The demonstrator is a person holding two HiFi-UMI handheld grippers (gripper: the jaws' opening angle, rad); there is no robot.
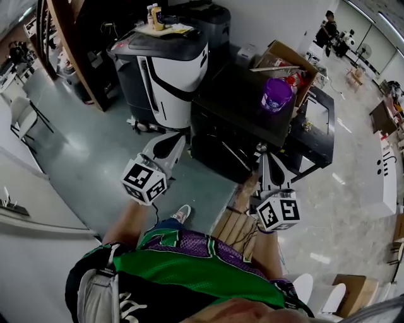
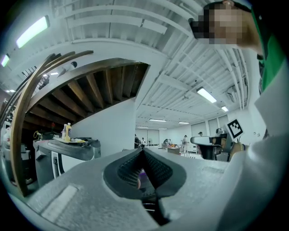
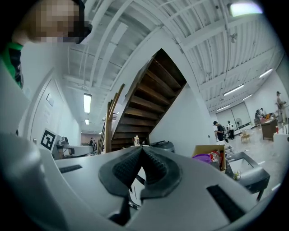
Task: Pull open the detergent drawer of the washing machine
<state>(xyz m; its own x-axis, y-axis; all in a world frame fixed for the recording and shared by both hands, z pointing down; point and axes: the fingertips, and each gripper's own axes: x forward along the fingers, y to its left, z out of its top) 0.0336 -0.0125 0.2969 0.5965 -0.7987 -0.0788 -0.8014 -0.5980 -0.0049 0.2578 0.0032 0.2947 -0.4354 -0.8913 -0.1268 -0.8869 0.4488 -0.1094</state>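
In the head view the washing machine (image 1: pixel 165 70), white with black panels and a dark lid, stands ahead on the grey floor with bottles (image 1: pixel 155 17) on top. I cannot make out its detergent drawer in any view. My left gripper (image 1: pixel 169 141) is held level a short way in front of the machine's lower right corner, not touching it. My right gripper (image 1: pixel 261 151) hangs in front of a black table (image 1: pixel 222 151). In the left gripper view the gripper (image 2: pixel 143 152) is shut and empty, with the machine (image 2: pixel 67 153) off to its left. The right gripper (image 3: pixel 142 151) is likewise shut on nothing.
A purple tub (image 1: pixel 276 94) and a cardboard box (image 1: pixel 283 58) sit on the black table. A wooden staircase (image 1: pixel 66 44) rises at the left behind the machine. A white chair (image 1: pixel 22 117) stands at far left. A person (image 1: pixel 328 28) stands at the back right.
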